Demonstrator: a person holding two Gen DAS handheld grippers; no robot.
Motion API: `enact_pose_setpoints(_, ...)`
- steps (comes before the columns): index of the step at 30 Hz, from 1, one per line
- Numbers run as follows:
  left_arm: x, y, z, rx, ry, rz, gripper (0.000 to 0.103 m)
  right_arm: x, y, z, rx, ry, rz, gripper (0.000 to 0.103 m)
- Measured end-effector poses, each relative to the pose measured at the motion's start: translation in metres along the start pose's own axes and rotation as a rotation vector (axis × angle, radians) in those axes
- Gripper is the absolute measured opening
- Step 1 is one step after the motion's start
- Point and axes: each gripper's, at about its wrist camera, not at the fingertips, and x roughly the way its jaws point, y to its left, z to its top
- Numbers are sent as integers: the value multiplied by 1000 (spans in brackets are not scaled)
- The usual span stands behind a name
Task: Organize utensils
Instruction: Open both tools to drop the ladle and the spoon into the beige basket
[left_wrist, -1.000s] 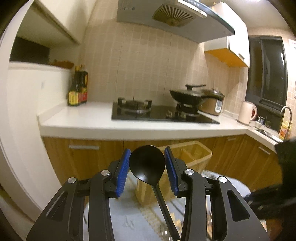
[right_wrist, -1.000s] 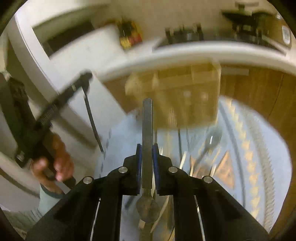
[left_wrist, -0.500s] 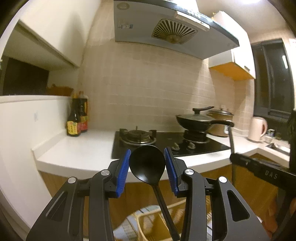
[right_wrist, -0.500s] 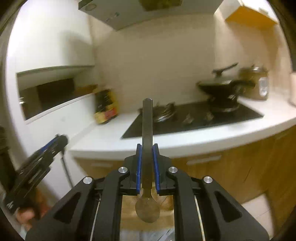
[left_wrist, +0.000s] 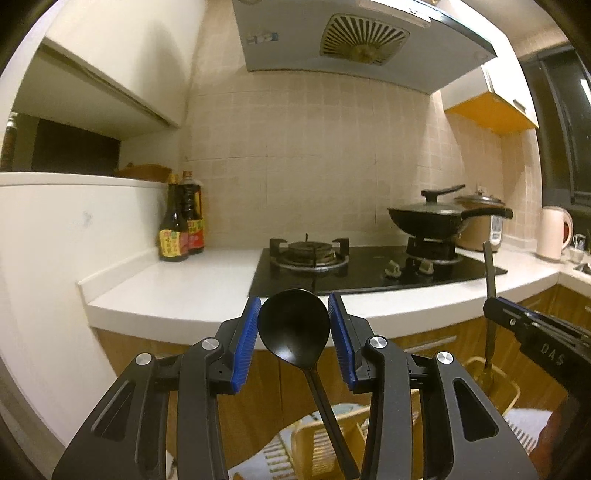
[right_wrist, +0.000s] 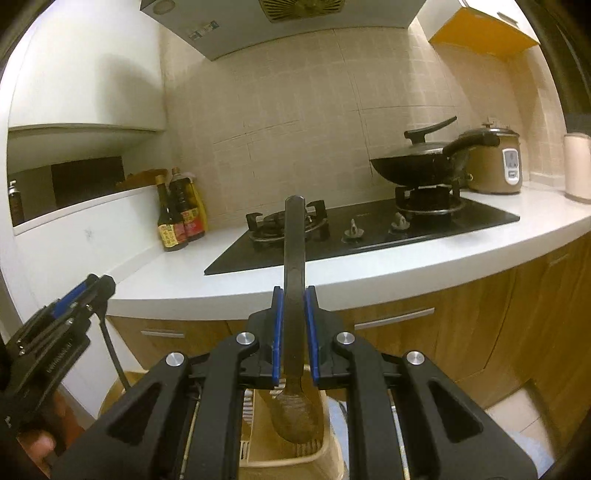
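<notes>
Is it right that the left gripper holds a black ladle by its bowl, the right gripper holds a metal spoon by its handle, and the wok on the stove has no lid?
Not quite. The wok does have a lid with a black knob, as the right wrist view shows. The rest stands: the left gripper holds the black ladle by its bowl, and the right gripper holds the metal spoon by its handle.

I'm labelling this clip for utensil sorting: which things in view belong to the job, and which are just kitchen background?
Part of the job:
- black ladle in the left gripper
- metal spoon in the right gripper
- yellow utensil basket below

Just there:
- sauce bottles
- gas stove
- wok
- rice cooker
- kettle
</notes>
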Motion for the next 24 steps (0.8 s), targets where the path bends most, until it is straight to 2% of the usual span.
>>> enact_pose_setpoints(3,-4,2,-5,-3,11,-12,38,-8,2,-4,-24,5,-2,10)
enact_pose_setpoints(5,-8,5,-7,-12,25,-24,47,-15,4,-3,-34,18,5,12)
enact_pose_setpoints(7,-14,9,-8,-33,34,-45,52,-25,4,-3,-48,33,16,18)
enact_pose_setpoints(8,-18,13,-8,-46,41,-55,53,-30,4,-3,-49,35,19,21)
enact_pose_setpoints(14,-41,27,-13,-103,113,-111,53,-65,-3,-4,-43,54,18,22)
enact_pose_setpoints(15,-46,30,-13,-108,128,-122,53,-71,-5,-5,-40,69,23,28)
enact_pose_setpoints(17,-55,32,-16,-108,159,-135,55,-83,-9,-8,-31,105,30,31)
enact_pose_setpoints(19,-65,31,-18,-89,187,-134,55,-90,-13,-9,-24,144,39,31)
enact_pose_setpoints(24,-85,29,-29,-46,304,-204,59,-97,-25,-17,27,273,34,31)
